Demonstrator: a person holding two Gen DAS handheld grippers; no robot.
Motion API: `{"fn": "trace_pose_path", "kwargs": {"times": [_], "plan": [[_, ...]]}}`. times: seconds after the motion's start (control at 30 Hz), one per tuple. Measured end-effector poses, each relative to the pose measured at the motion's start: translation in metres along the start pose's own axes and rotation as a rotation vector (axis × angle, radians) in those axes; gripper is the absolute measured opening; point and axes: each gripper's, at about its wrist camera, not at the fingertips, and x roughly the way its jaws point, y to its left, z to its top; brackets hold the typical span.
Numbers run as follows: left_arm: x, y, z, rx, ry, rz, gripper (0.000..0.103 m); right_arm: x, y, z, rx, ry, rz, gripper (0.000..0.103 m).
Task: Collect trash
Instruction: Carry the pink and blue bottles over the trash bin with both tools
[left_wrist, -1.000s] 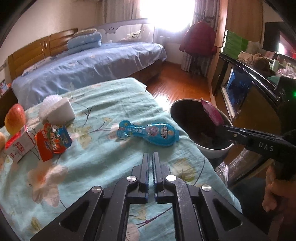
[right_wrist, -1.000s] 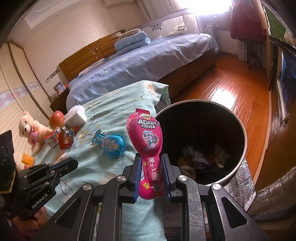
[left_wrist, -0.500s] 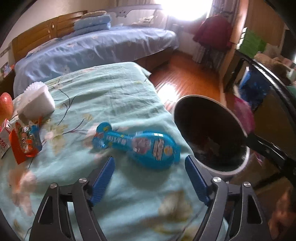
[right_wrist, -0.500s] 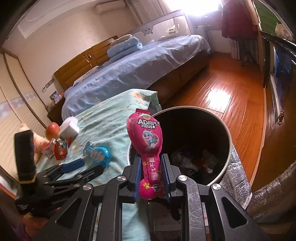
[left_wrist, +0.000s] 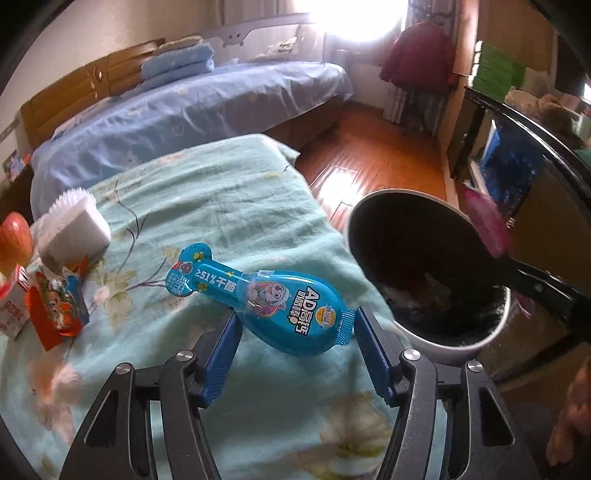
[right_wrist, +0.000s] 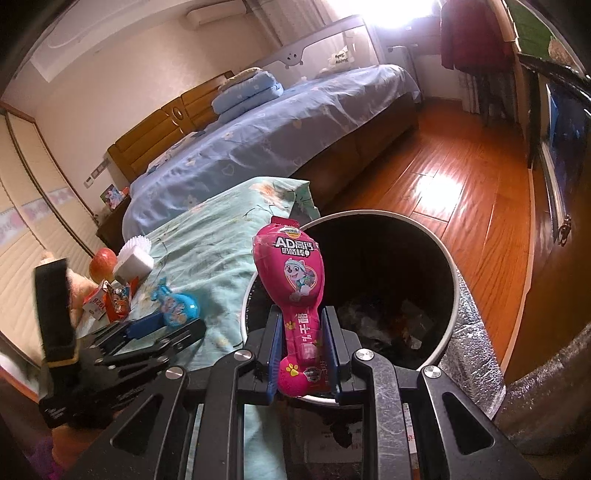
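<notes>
A blue spoon-shaped snack wrapper lies on the teal flowered cloth. My left gripper straddles its wide end. Its jaws are closing, and the blue pads stand just beside the wrapper's edges without pressing on it. My right gripper is shut on the narrow handle of a pink wrapper of the same shape. It holds the wrapper upright above the near rim of the round dark trash bin. The bin has crumpled trash in its bottom. In the left wrist view the pink wrapper shows blurred over the bin.
On the cloth's left side lie a white brush, an apple, an orange snack packet and a small carton. A blue-covered bed stands behind, wood floor lies beyond the bin, and a dark cabinet is on the right.
My left gripper went from shut to wide open, moved forward over the blue wrapper, and its jaws have since narrowed around it. The right gripper shifted slightly over the bin, still holding the pink wrapper.
</notes>
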Motion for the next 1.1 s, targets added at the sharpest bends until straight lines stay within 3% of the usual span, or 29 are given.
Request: {"fn": "trace_pose_path", "kwargs": {"times": [0.43,1.1], "plan": [[-0.034,-0.04,0.0,0.137,-0.058,-0.069,0.061,-0.005,-0.011,0.01,0.024,-0.008,-0.034,0.021],[-0.024,-0.055,0.012,0.182,-0.058,-0.12,0.061,0.006,-0.029,0.02,0.057,0.012,-0.056,0.021]]}}
